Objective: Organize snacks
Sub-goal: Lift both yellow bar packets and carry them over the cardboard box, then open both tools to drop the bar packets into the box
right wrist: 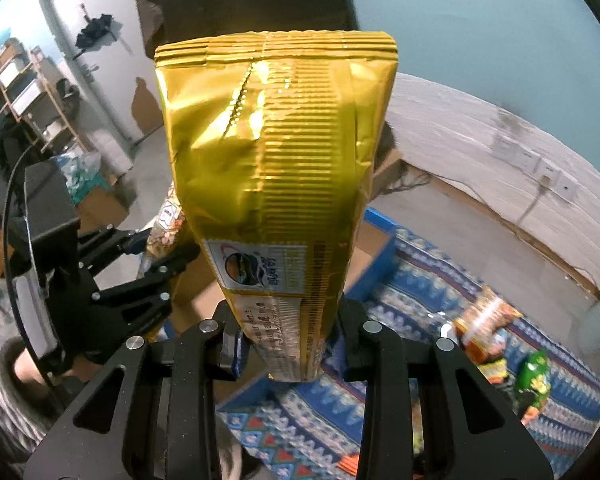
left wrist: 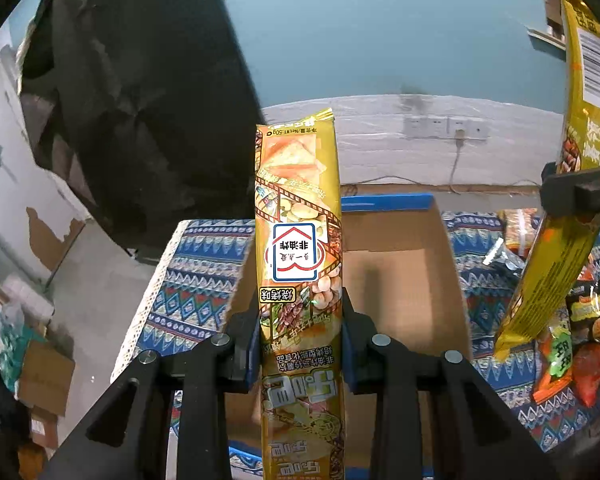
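- Snack packs: your left claw (left wrist: 300, 344) clamps one gold pack (left wrist: 298, 240) upright; your right claw (right wrist: 288, 344) clamps another (right wrist: 276, 184).
- Cardboard box (left wrist: 404, 280) lies directly below your left pack, nearer that hand; long axis stands vertical.

Each camera sits just behind its own claw, looking forward and steeply down along the two fingers. The left wrist view has the left gripper (left wrist: 300, 336) close at the bottom, the cardboard box (left wrist: 404, 276) just ahead and the patterned cloth (left wrist: 192, 280) beyond it. The right wrist view has the right gripper (right wrist: 288, 344) equally near. Both share box, cloth, and wall sockets (left wrist: 444, 127).
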`<move>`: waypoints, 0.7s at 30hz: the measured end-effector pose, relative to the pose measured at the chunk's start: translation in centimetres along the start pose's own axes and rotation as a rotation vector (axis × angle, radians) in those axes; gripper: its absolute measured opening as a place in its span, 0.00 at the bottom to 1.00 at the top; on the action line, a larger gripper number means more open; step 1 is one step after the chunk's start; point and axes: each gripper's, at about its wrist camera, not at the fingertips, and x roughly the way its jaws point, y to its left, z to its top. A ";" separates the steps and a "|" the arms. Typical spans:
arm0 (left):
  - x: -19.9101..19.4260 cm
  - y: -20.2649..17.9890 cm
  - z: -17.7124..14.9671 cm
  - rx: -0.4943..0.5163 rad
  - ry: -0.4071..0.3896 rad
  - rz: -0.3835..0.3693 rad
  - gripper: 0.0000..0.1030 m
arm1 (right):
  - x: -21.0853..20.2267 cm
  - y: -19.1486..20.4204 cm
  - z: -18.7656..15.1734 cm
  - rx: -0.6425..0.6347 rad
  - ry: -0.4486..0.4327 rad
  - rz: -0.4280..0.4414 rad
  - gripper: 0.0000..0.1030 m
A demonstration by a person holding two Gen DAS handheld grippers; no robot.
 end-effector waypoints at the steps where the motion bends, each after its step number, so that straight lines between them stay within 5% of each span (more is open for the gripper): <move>1: 0.2 0.5 -0.1 -0.009 0.003 0.001 0.31 | 0.5 0.4 0.3 -0.004 0.004 0.006 0.31; 14: 4.3 1.9 -1.4 -0.070 0.120 -0.040 0.31 | 7.4 2.0 0.2 0.006 0.154 0.074 0.31; 21: 4.0 0.7 -1.6 -0.019 0.100 0.021 0.32 | 9.5 1.5 -0.7 0.033 0.218 0.051 0.37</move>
